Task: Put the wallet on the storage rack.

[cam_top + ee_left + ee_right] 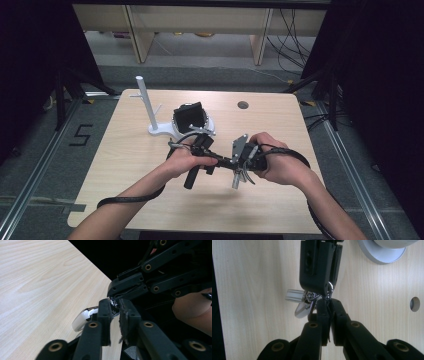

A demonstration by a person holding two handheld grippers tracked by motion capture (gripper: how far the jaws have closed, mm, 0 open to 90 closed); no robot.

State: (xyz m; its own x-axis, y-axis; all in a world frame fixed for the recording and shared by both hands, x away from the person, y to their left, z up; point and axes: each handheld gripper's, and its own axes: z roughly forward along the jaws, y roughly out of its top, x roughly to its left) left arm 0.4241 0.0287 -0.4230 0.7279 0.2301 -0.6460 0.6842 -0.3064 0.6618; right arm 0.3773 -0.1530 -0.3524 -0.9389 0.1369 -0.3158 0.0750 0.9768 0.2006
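The keyring point(302, 310), a small cluster of shiny metal pieces with a pale bar on a thin wire ring, hung in the air above the middle of the table point(125, 165), caught between the two tools where their tips met. It looked light and stiff, but its polished surfaces were probably slippery, and the loose pieces were likely to swing and twist under the ring. The thin ring seemed the surest place to hold it, since the rounded blades offered the pads little purchase.

The left gripper point(227, 161) had its jaws closed on the ring from one side, with a glint of metal pinched at their tips in the left gripper view. The right gripper point(239, 164) met it tip to tip, its jaws fully closed on the same ring just beside the other pair. With both pairs so close together, there was little room to re-grip without one knocking the other.

Further back on the table, from the left, stood a white post stand point(145, 107). Beside it was a black block on a round white base point(210, 125), and then came a cable hole point(243, 105). All three were well apart from the keyring, and nothing lay beneath it.
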